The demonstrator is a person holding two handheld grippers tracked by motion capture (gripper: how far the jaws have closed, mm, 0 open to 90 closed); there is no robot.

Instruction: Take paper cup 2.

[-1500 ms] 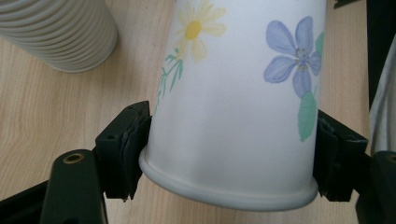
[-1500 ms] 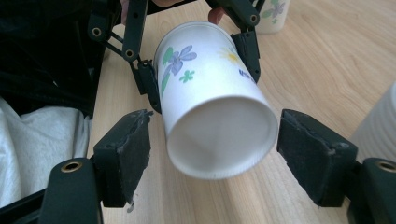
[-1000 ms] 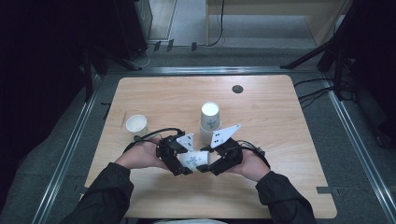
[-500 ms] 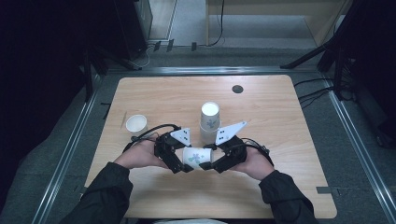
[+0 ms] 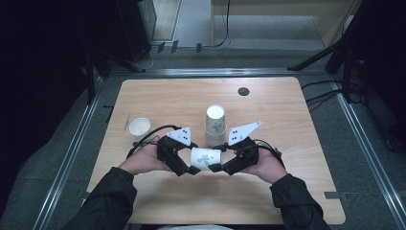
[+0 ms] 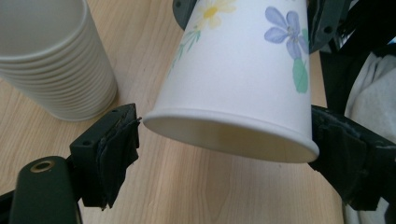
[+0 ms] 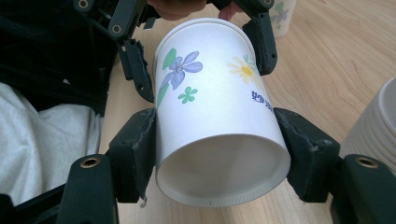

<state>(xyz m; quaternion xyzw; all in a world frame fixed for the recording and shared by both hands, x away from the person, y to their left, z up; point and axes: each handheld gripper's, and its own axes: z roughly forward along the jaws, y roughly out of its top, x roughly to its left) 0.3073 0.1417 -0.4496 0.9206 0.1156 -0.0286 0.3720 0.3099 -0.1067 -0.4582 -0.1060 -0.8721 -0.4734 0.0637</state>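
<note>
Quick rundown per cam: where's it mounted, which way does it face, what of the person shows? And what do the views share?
High view: above the person's side of the table, looking forward and down; forearms, left tool and right tool meet at the flowered cup.
Left gripper view: rides the left tool; pads flank the cup's rim with a gap at the left pad, after opening.
Right gripper view: rides the right tool, clamped on the cup.
Shared: the cup; both gripper views catch the cup stack.
</note>
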